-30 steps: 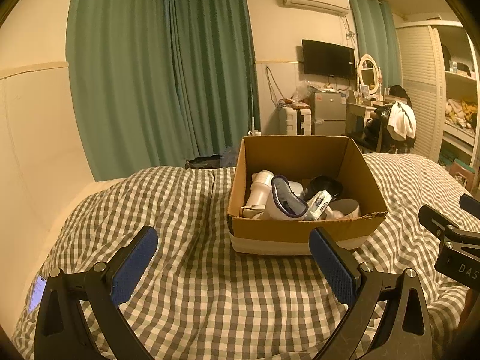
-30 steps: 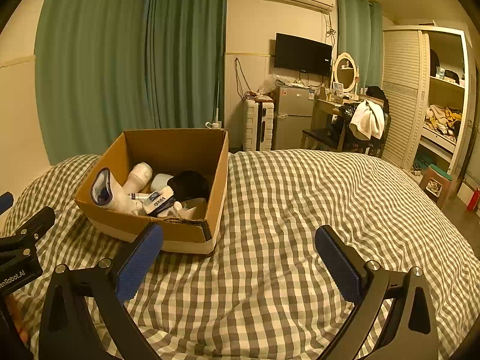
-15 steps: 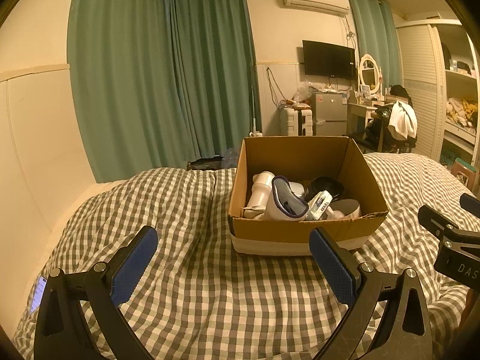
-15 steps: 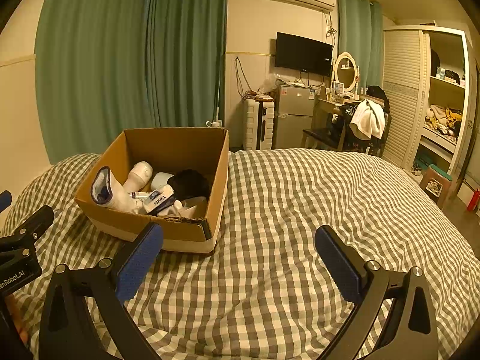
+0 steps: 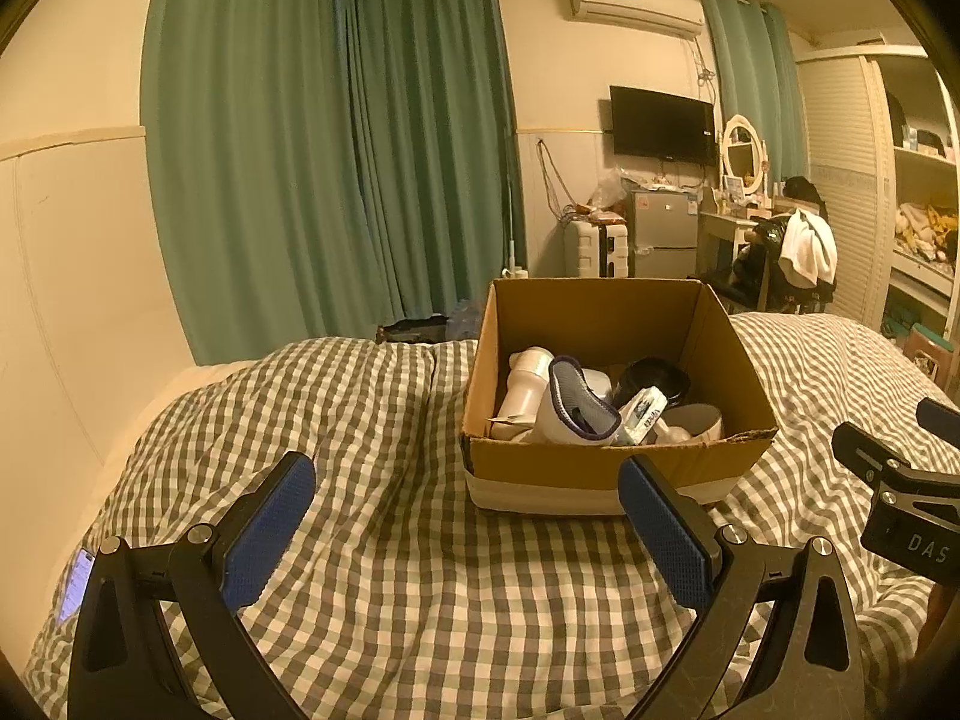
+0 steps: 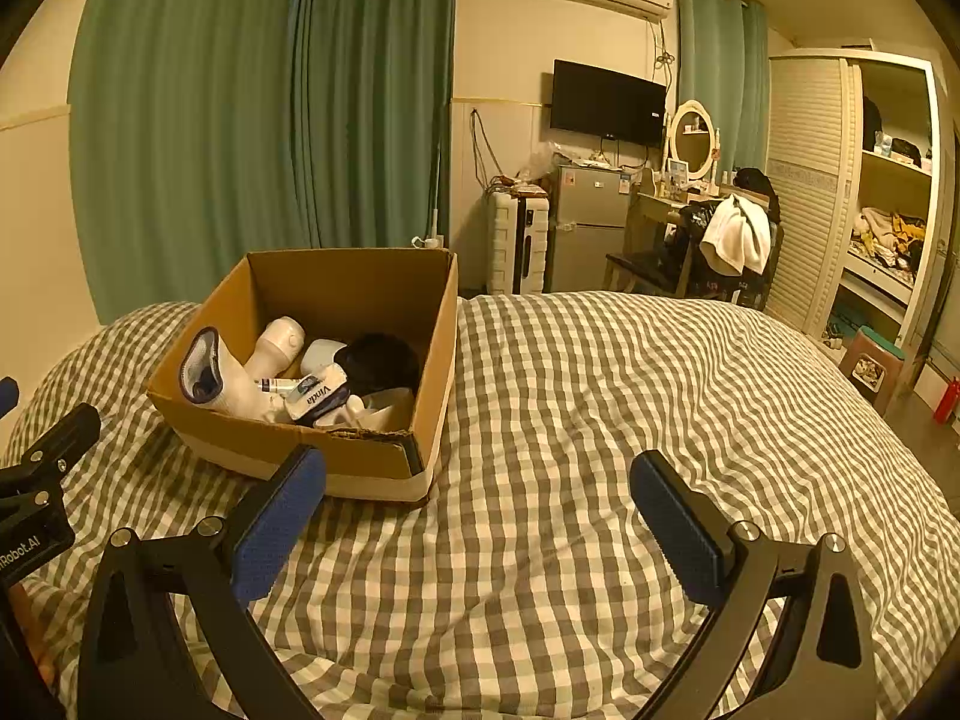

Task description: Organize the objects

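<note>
An open cardboard box (image 5: pixel 606 468) (image 6: pixel 336 285) sits on a checked bed cover. It holds a white sock with a dark rim (image 5: pixel 570 414) (image 6: pixel 210 378), a white bottle (image 5: pixel 525 384) (image 6: pixel 276 345), a Vinda tissue pack (image 5: pixel 645 417) (image 6: pixel 315 396), a black round thing (image 5: pixel 654 378) (image 6: pixel 378 360) and other white items. My left gripper (image 5: pixel 468 528) is open and empty, hovering in front of the box. My right gripper (image 6: pixel 480 516) is open and empty, to the right front of the box.
The checked bed cover (image 6: pixel 630 396) spreads around the box. A phone (image 5: pixel 75 585) lies at the bed's left edge. Green curtains (image 5: pixel 312 168), a suitcase (image 6: pixel 516 243), a small fridge (image 6: pixel 585 228), a dresser chair with a white towel (image 6: pixel 735 240) and a wardrobe (image 6: pixel 870 192) stand beyond.
The left wrist view has drifted slightly; the box sits a touch higher. The right gripper and box contents have not visibly changed.
</note>
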The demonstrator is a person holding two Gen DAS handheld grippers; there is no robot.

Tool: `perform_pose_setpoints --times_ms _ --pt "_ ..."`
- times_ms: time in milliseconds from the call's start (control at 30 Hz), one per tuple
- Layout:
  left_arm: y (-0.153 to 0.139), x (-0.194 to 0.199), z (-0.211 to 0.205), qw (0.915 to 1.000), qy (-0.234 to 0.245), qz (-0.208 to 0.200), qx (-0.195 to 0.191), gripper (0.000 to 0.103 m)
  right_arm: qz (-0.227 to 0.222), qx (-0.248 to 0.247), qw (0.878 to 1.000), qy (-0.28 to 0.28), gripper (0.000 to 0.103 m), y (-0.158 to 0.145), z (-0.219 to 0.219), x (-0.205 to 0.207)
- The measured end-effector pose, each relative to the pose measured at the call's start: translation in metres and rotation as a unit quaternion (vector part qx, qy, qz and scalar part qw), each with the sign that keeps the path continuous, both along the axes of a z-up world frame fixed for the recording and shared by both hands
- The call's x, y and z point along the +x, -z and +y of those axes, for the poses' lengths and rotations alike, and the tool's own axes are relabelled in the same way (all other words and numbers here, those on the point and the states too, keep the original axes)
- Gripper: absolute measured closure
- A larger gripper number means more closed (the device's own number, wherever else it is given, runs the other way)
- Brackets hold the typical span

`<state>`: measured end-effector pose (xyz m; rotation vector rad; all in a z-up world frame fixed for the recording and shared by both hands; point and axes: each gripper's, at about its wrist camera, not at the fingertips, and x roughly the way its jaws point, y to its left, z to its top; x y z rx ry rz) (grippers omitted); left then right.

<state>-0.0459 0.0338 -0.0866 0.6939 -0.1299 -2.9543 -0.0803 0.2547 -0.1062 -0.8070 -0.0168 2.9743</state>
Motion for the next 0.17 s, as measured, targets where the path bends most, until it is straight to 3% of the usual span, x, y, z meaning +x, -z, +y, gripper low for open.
perform_pose_setpoints --times_ms 167 --pt "0.0003 0.0005 -0.0003 1.0 -0.003 -0.001 0.0 0.0 -0.004 0.001 1.0 0.0 0.001 0.0005 0.0004 -0.0006"
